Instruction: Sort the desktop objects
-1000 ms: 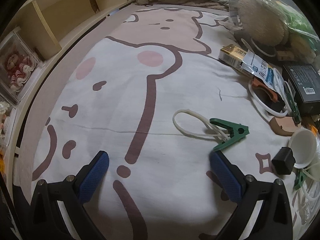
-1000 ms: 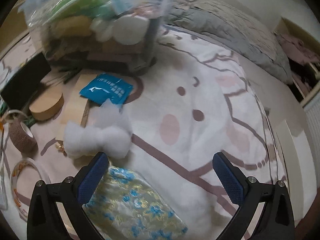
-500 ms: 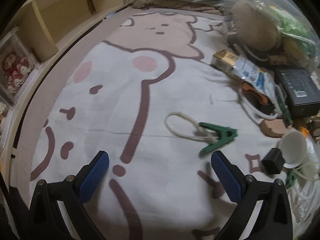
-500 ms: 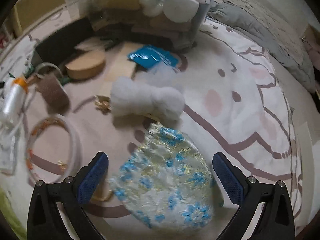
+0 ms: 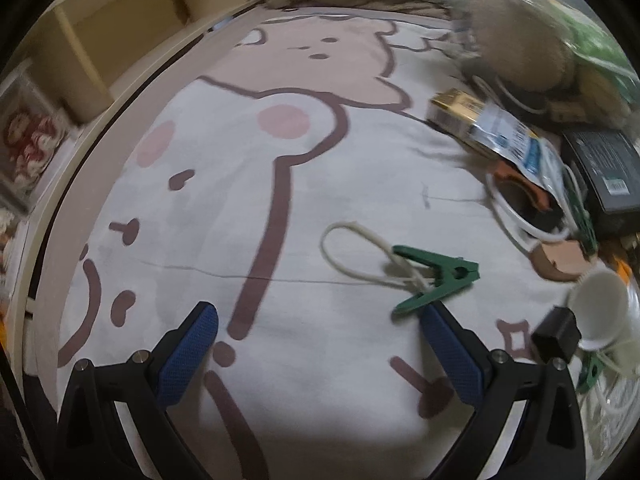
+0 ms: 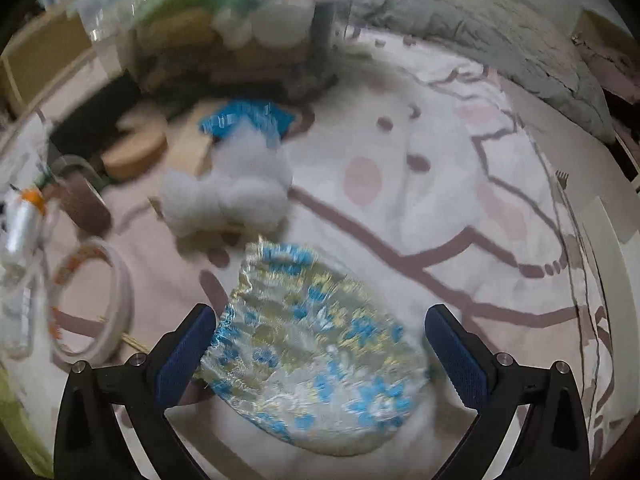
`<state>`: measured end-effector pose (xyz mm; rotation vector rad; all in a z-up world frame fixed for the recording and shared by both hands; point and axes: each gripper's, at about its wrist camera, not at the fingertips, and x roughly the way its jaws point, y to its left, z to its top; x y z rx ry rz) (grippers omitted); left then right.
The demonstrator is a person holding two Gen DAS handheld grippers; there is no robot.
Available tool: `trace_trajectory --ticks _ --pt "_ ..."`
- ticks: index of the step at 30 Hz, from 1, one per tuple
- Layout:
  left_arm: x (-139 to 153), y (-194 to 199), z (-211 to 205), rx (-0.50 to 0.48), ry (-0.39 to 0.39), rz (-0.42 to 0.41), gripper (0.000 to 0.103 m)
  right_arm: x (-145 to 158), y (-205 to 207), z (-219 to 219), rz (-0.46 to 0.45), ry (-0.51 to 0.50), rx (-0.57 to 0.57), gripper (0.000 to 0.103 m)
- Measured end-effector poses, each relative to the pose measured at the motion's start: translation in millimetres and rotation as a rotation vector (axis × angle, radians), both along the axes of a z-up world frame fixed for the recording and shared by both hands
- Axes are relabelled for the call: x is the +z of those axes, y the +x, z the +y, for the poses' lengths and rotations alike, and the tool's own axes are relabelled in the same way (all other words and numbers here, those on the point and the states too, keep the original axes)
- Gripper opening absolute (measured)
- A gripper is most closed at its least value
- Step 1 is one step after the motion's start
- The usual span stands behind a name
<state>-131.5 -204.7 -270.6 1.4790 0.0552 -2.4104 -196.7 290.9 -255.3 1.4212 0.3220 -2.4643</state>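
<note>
**Both grippers close in on their targets**

A bed (image 5: 280, 412) under a cartoon-print blanket carries the clutter, with a clear bin (image 6: 224, 28) at the back. The right gripper (image 6: 320, 356) has swung in over the pouch (image 6: 316, 352), which now lies between its wide-open fingers, ready for a grasp. The left gripper (image 5: 320, 352), fingers also spread and empty, has edged toward the green clip (image 5: 436, 276), now just beyond its right finger. Nothing is lifted yet; sorting has barely begun.

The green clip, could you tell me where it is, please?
Left wrist view, right of centre: green clip lies on the blanket, beyond the left gripper's right finger.
</note>
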Motion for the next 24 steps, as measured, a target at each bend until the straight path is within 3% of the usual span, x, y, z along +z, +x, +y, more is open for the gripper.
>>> trace_trajectory --ticks 8,13,18,24 --pt "0 -1 -7 0.056 0.002 0.001 0.103 6 -21 52 0.005 -0.070 -0.230 0.103" --pt "0 -1 -8 0.055 0.004 0.002 0.103 6 -23 78 -0.030 -0.224 -0.329 0.103" --pt "0 0 -8 0.055 0.002 0.001 0.103 -10 -34 73 -0.015 -0.024 -0.363 0.103" --pt "0 0 -9 0.064 0.002 0.000 0.103 -26 -21 54 -0.099 0.097 -0.222 0.103"
